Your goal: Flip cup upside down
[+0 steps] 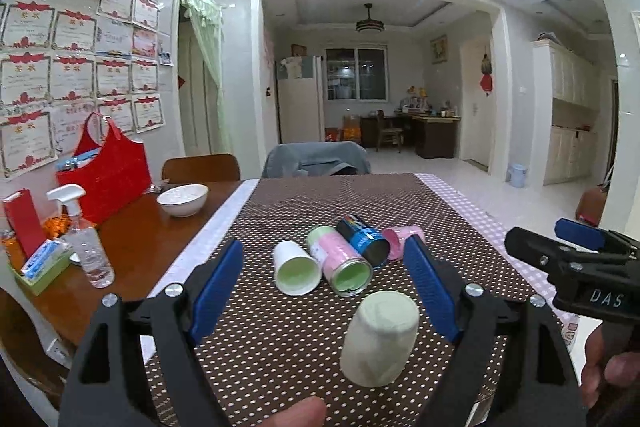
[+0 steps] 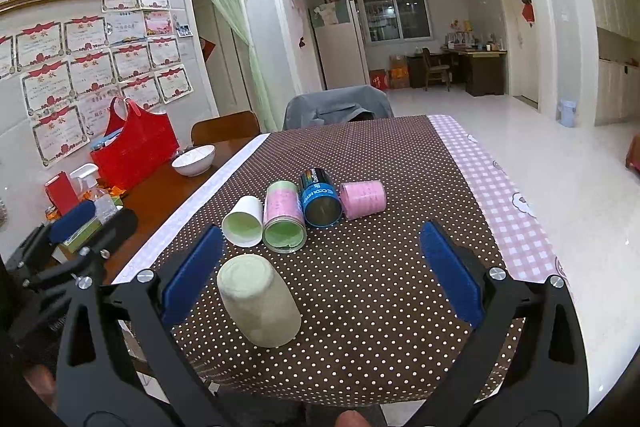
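Nearest the lens, the pale green cup [image 1: 379,339] already stands mouth-down on the dotted tabletop [image 1: 280,347], between the wide-spread blue pads of the left tool [image 1: 326,287], which holds nothing. Behind it, left to right, four more lie on their sides: a white cup [image 1: 296,267], a pink-and-green cup [image 1: 340,261], a blue can [image 1: 363,237] and a pink cup [image 1: 400,239]. The right tool [image 2: 320,271] is equally wide open and empty. By my judgement the next flip should start with the white cup — grip it mid-wall, square to its axis, and set the rim down flat. The standing cup's rim contact is hard to make out, and the right tool is partly cut off in the left view.
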